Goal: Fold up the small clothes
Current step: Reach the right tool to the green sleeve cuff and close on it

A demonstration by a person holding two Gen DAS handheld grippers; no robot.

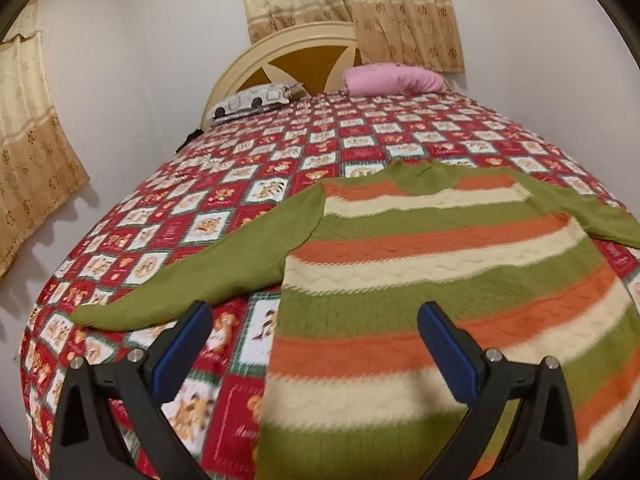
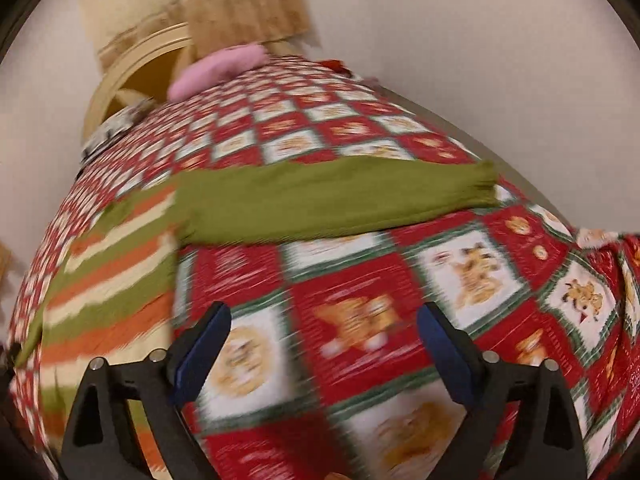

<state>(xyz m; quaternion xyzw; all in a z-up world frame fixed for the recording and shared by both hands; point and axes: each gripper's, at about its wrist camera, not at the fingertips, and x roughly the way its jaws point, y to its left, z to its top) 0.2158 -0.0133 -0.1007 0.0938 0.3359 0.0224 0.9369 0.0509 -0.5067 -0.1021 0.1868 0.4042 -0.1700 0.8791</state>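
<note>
A small knitted sweater (image 1: 440, 264) with green, orange and cream stripes lies flat on the bed, neck toward the headboard. Its green left sleeve (image 1: 192, 284) stretches out to the left. My left gripper (image 1: 316, 316) is open and empty, hovering above the sweater's lower left edge. In the right wrist view the sweater body (image 2: 116, 264) lies at the left and its right sleeve (image 2: 332, 200) stretches across to the right. My right gripper (image 2: 324, 320) is open and empty above bare quilt, below that sleeve. This view is blurred.
The bed is covered by a red, white and green patchwork quilt (image 1: 248, 184). A pink pillow (image 1: 394, 78) and a patterned pillow (image 1: 252, 102) lie by the cream headboard (image 1: 280, 52). Curtains (image 1: 36, 148) hang on the walls. The bed's right edge (image 2: 600, 248) drops off.
</note>
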